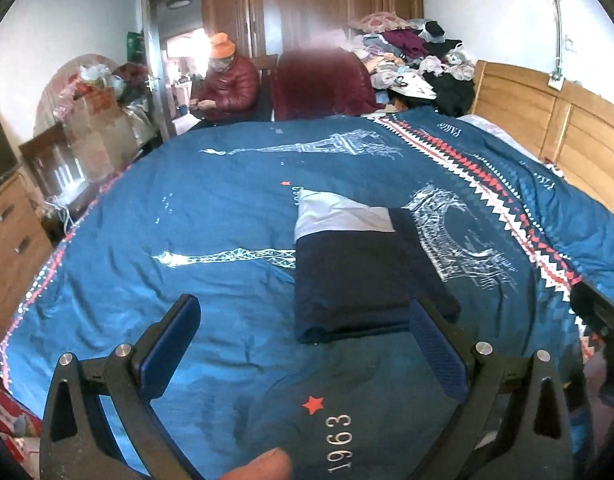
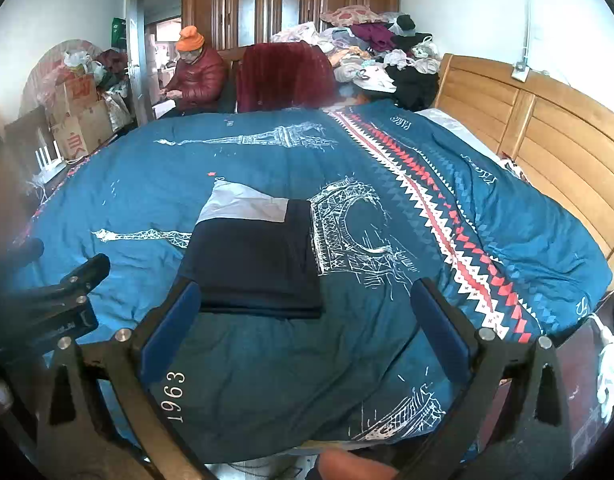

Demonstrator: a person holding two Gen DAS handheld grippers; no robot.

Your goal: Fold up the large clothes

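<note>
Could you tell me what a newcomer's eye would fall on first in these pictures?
Probably the folded dark navy garment with its pale grey panel, lying flat mid-bed on the blue Eiffel Tower bedspread. Both grippers, left and right, hover open before it. Behind, a clothes heap tops the bed's far corner.

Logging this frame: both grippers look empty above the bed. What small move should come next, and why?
Probably draw both back. The navy and grey garment already lies as a flat folded rectangle on the blue quilt, and the left gripper and right gripper are open and hold nothing.
</note>
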